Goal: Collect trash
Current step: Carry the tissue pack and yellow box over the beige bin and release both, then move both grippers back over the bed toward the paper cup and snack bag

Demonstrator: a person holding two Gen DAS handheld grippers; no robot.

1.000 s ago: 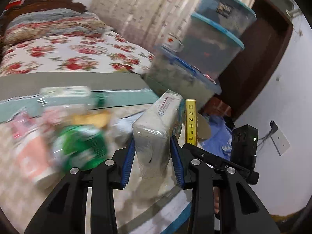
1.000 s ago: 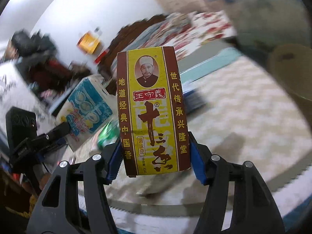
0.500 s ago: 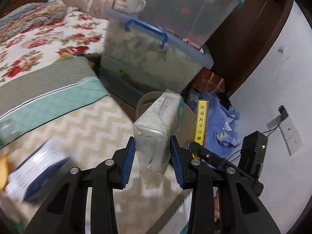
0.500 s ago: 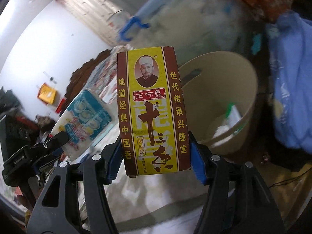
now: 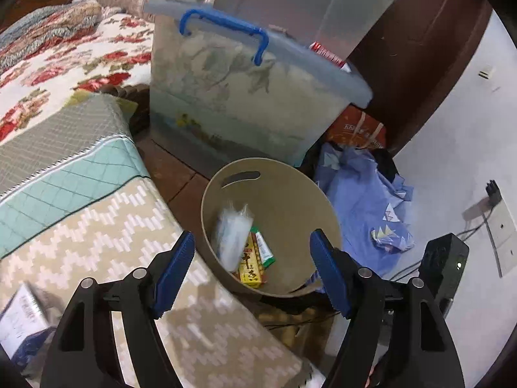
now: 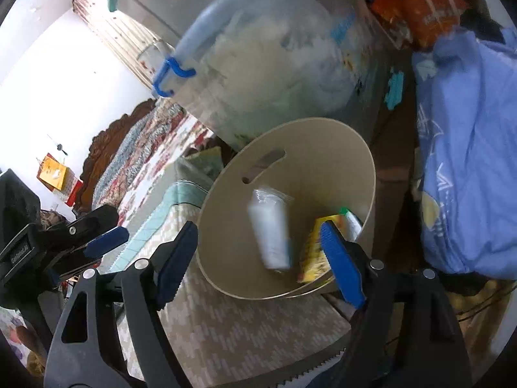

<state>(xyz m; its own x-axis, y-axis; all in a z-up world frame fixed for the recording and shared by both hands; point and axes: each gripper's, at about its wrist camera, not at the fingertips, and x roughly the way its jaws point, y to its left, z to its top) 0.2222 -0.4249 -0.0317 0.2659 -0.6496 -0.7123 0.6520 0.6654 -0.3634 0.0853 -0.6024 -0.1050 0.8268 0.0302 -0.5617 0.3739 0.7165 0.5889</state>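
We hold both claws over a round beige plastic bin [image 5: 323, 207] that stands on the floor beside the bed edge covered with a beige zigzag-patterned cloth [image 5: 106, 226]. Our left claw [image 5: 252, 271] is spreading its blue-padded jaws with nothing between them, and our right claw [image 6: 258, 258] is likewise widening and empty. Inside the bin we see a clear-wrapped white tissue pack [image 5: 231, 236], blurred, next to a yellow rectangular seasoning box [image 5: 250, 266] and a small green-and-white wrapper [image 5: 265, 249]. Behind the bin stands a large translucent storage box with a blue handle [image 5: 232, 97], and crumpled blue fabric [image 5: 365, 200] lies just beside the bin.
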